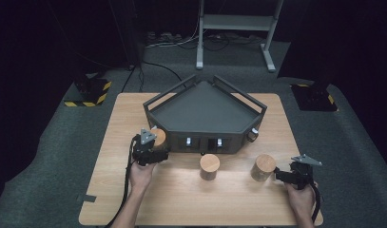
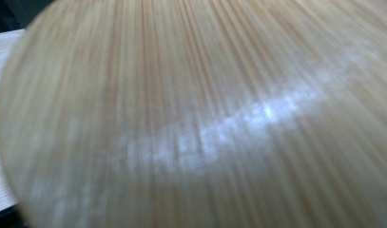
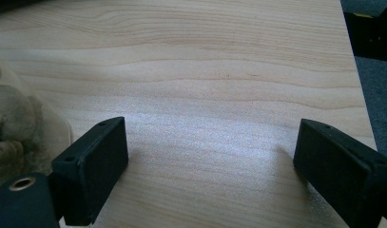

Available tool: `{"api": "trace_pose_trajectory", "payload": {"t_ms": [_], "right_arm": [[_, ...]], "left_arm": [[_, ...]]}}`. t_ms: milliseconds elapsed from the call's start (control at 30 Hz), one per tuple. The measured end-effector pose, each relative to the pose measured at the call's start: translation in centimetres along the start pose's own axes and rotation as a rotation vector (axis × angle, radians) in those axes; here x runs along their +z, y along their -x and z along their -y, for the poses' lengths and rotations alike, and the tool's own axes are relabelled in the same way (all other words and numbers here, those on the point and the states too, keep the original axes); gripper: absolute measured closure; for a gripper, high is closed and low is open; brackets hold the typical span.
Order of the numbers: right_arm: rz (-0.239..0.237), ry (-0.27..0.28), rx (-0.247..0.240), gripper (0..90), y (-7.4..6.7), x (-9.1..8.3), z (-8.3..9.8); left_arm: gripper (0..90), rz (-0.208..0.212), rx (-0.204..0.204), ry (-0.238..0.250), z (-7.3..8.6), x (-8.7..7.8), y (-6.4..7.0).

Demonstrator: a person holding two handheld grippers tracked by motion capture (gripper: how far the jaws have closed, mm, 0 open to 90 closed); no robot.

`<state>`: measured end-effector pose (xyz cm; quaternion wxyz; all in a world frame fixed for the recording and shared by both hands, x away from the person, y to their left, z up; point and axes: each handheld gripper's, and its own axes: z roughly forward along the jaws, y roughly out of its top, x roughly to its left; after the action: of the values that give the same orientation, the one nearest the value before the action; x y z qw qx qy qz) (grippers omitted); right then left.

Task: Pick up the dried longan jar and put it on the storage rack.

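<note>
Cylinders of pale wood number three on the table (image 1: pixel 115 156). One, the left cylinder (image 1: pixel 159 137), sits at the tray's 8 o'clock corner, clamped in the left gripper (image 1: pixel 155 142); in the left gripper view its grained face (image 2: pixel 196 118) is pressed so close that it blurs, with a strip of tabletop at 9 o'clock. That gripper's jaws are clenched on the wood, though they themselves are hidden behind it. A second, the middle cylinder (image 1: pixel 209 166), stands upright at 6 o'clock from the tray (image 1: pixel 205 111), free of both grippers. The third, the right cylinder (image 1: pixel 263 167), stands at about 5 o'clock from the tray, just beside the tips of the right gripper (image 1: pixel 279 175).

Trays: one, dark grey, five-sided, with a railed rim and its point toward 12 o'clock; two small pale fittings show on its near wall. Grippers: two, each with a grey three-cornered plate on top and a black cable trailing toward 6 o'clock along the forearm.

The right gripper is released: in the right gripper view its two black jaws stand wide apart over bare wood, nothing between them, and a blurred pale shape sits at 9 o'clock beside one jaw.

Beyond the table, at 10 and 2 o'clock, two black floor stands carry yellow-and-black hazard stripes. No brand, label or lettering can be read on anything.
</note>
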<state>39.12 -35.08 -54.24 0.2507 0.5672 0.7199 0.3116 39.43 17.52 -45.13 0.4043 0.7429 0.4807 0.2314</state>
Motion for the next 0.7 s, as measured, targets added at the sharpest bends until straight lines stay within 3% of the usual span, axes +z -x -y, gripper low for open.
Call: {"api": "trace_pose_trajectory", "payload": {"t_ms": [467,700], "right_arm": [[0.000,0.000,0.000,10.8,0.0,0.0,0.0],[0.000,0.000,0.000,10.8,0.0,0.0,0.0]], "left_arm": [[26.2,0.096,0.054,-0.003,-4.3,-2.5,0.8],[26.2,0.146,0.042,0.010,-6.6,-3.0,1.0]]}}
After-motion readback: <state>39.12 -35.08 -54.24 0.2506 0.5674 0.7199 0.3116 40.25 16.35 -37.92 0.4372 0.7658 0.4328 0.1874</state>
